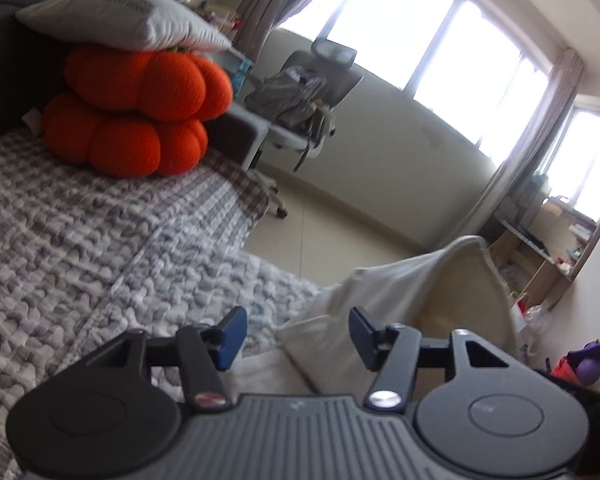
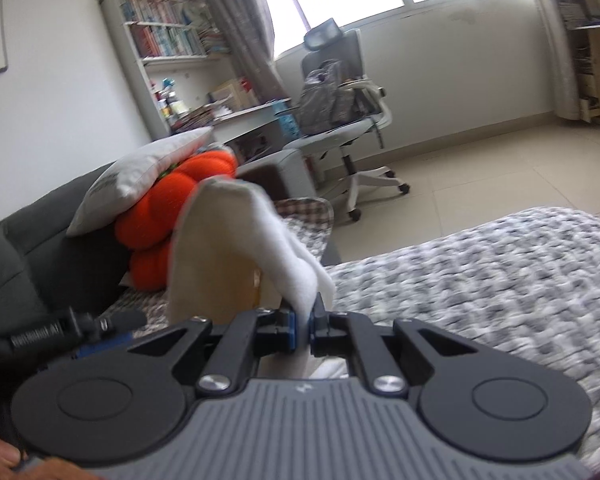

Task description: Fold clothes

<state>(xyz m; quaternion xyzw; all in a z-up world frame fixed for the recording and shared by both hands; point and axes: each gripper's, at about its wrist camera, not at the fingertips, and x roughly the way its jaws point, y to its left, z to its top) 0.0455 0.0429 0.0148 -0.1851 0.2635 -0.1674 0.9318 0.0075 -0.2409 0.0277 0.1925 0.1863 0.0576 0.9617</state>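
A soft cream-white fleece garment (image 2: 236, 248) is clamped by the right gripper (image 2: 305, 326); the left gripper (image 1: 296, 336) is held apart. The thin pinch could be lost.

- Daylight floods in through the windows (image 1: 400, 32), which are blown out to plain white glare.
- Motion blur smears the quilt (image 2: 500, 280) and the bookshelf (image 2: 168, 28).
- Fisheye distortion bends walls and frames near the edges; corners go dark.
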